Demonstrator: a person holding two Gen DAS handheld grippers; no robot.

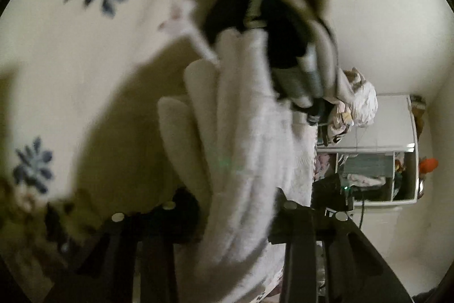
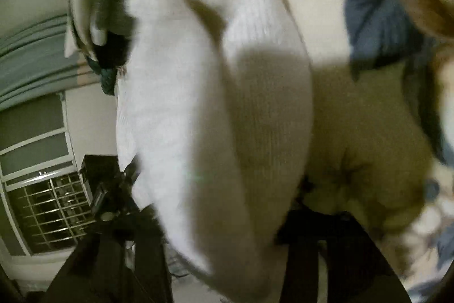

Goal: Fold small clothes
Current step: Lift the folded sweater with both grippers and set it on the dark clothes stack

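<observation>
A white ribbed knit garment hangs stretched between my two grippers, above a cream bedsheet with blue flowers. My left gripper is shut on one end of it, the cloth bunched in folds between the black fingers. At its far end the right gripper shows, black and held by a gloved hand. In the right wrist view the same garment fills the middle, and my right gripper is shut on it. The left gripper and its hand show at the top left there. Both views are blurred.
A white shelf unit with piled clothes stands by the wall in the left wrist view. A window with a grille and a grey curtain show in the right wrist view. A black tripod with a device stands near the window.
</observation>
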